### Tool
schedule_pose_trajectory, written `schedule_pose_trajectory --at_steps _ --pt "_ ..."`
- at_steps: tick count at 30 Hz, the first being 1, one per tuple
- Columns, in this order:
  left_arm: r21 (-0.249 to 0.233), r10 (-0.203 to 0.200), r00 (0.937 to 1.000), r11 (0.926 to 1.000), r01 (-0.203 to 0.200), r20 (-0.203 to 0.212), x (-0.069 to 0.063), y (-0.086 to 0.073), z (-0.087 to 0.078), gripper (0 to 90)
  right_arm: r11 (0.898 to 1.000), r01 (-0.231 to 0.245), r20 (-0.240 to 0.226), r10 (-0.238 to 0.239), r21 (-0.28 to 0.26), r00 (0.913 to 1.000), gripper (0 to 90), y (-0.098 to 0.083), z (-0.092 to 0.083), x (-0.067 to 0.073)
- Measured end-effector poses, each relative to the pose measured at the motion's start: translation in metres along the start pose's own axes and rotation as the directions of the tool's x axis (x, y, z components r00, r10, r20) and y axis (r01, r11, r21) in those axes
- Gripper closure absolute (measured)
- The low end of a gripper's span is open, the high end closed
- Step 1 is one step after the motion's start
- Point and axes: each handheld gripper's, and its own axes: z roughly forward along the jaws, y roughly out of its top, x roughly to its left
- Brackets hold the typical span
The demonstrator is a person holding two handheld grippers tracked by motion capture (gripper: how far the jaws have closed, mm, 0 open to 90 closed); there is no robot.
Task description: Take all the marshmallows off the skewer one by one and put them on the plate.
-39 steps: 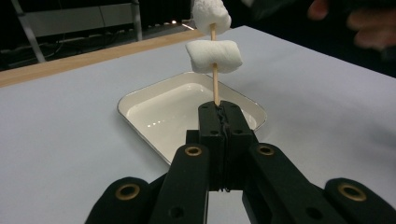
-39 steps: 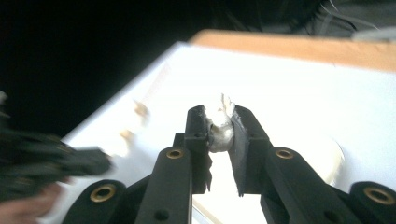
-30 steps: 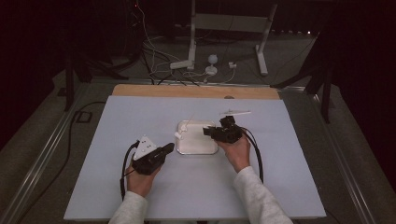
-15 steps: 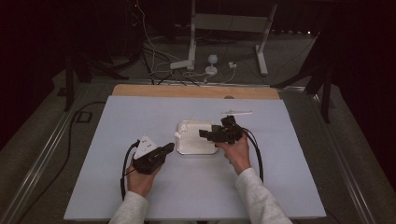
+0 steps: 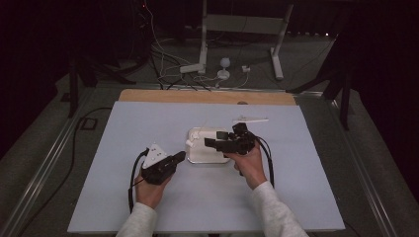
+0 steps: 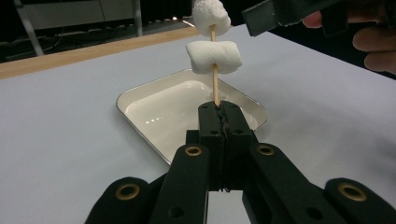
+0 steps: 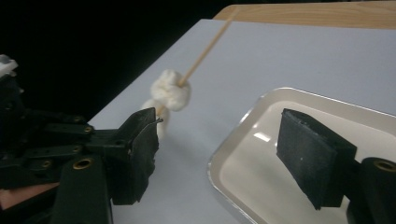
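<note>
A thin wooden skewer (image 6: 215, 86) stands up from my left gripper (image 6: 218, 109), which is shut on its lower end. Two white marshmallows are threaded on it, one (image 6: 213, 57) below the other (image 6: 211, 16). In the high view the left gripper (image 5: 182, 156) rests at the white tray's (image 5: 190, 157) left edge. My right gripper (image 5: 216, 138) hovers over the tray; its jaws have just been opening and nothing lies between them. In the right gripper view the jaws (image 7: 222, 135) stand wide apart, with the upper marshmallow (image 7: 171, 89) and the skewer (image 7: 208, 46) just beyond the left jaw.
The shallow tray (image 6: 122, 100) lies in the middle of a pale sheet on the table. A thin white strip (image 5: 250, 119) lies beyond the right hand. A wooden edge (image 5: 207, 96) runs along the far side, with cables and a stand on the floor behind.
The right gripper's jaws have opened from shut to wide apart, and that hand has lifted slightly. The left gripper and skewer have stayed put.
</note>
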Motion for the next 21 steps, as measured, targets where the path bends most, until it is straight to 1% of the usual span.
schedule_pose_trajectory --at_steps 8,9,10,11,14,15,16,17,21 --pt "-0.010 0.003 1.0000 0.9999 -0.003 0.009 -0.002 0.001 0.000 90.0 1.000 -0.003 -0.062 0.003 0.007 0.9981 35.4 -0.001 0.011 0.009" --pt "-0.010 0.010 0.9999 0.9999 -0.010 0.013 -0.003 0.001 0.000 90.0 1.000 -0.012 -0.083 0.012 0.007 0.9965 39.0 -0.001 0.014 0.011" --pt "-0.008 0.014 0.9998 0.9999 -0.014 0.014 -0.004 0.001 0.000 90.0 1.000 -0.012 -0.083 0.012 0.007 0.9965 39.0 -0.001 0.014 0.011" --pt "-0.009 0.016 0.9997 0.9998 -0.016 0.016 -0.004 0.002 0.000 90.0 1.000 -0.015 -0.092 0.016 0.010 0.9956 40.6 -0.001 0.015 0.011" --pt "-0.021 0.025 0.9994 0.9995 -0.024 0.026 -0.007 0.002 0.001 90.0 0.999 -0.027 -0.121 0.029 0.017 0.9922 47.6 0.000 0.019 0.013" --pt "-0.023 0.027 0.9992 0.9994 -0.027 0.028 -0.007 0.002 0.001 90.0 0.999 -0.047 -0.141 0.049 0.018 0.9888 55.4 0.001 0.021 0.013" --pt "-0.025 0.030 0.9991 0.9993 -0.029 0.030 -0.007 0.002 0.001 90.0 0.999 -0.047 -0.141 0.049 0.018 0.9888 55.4 0.001 0.021 0.013" --pt "-0.027 0.033 0.9989 0.9991 -0.032 0.032 -0.008 0.002 0.001 90.0 0.998 -0.057 -0.150 0.059 0.017 0.9870 57.0 0.001 0.022 0.012" --pt "-0.030 0.036 0.9988 0.9989 -0.035 0.034 -0.008 0.002 0.001 90.0 0.994 -0.112 -0.179 0.113 0.016 0.9773 63.4 0.001 0.023 0.010"
